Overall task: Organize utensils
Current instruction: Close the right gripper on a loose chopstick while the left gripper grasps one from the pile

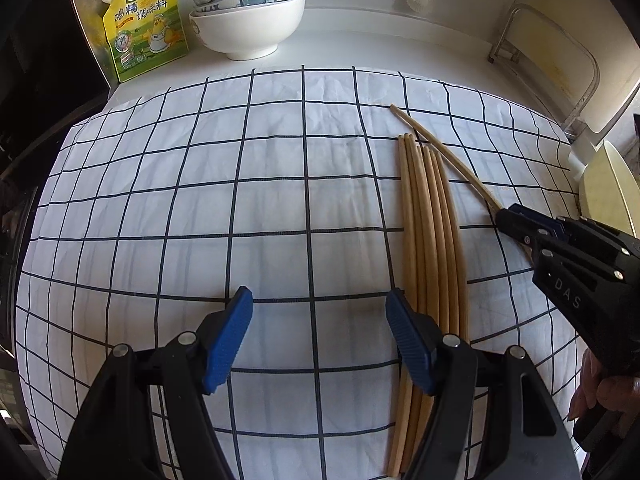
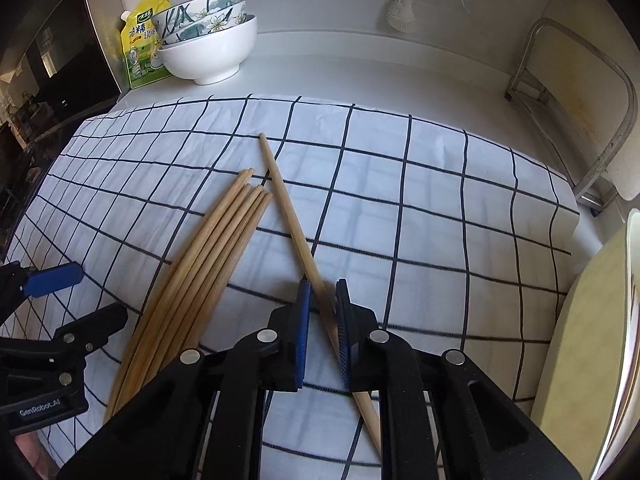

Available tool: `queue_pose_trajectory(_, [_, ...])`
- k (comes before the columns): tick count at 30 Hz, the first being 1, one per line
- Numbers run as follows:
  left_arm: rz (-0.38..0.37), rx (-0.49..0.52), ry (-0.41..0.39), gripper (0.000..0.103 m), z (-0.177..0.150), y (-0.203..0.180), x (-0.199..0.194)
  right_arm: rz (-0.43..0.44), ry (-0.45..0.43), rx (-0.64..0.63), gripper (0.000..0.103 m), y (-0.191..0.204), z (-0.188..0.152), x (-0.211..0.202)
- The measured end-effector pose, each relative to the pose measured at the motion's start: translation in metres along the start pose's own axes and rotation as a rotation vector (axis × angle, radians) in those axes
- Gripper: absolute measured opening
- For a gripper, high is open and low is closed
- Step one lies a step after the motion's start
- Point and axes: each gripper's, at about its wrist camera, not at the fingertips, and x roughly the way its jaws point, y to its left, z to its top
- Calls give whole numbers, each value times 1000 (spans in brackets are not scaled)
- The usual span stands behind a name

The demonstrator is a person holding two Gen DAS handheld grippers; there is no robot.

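The right gripper [image 2: 322,320] has its fingers [image 2: 303,332] closed narrowly on a single chopstick [image 2: 288,216], which angles far-left across the checked cloth [image 2: 400,200] with its far tip beyond the bundle of chopsticks [image 1: 430,232]. The left gripper [image 1: 320,336] holds nothing, its fingers [image 1: 230,332] spread wide over the cloth, the right finger just beside the bundle lying near-to-far. At the far left of the worktop [image 1: 360,40] stand stacked bowls [image 1: 246,12] and a yellow seasoning pouch [image 1: 144,24].
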Motion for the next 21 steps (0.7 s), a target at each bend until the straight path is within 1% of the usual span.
queue_pose_trajectory(9, [-38,62,-17,68,-3,-5,-6,-21,20,78,10,-10,-38,-22])
queue_pose_trajectory(14, [-34,97,-7,68,-6,-10,-4,-30,28,110,10,-16,-53,-31])
queue_pose_trajectory(21, [-40,118,-4,69,-10,-11,-3,-33,32,144,9,-23,-60,-35])
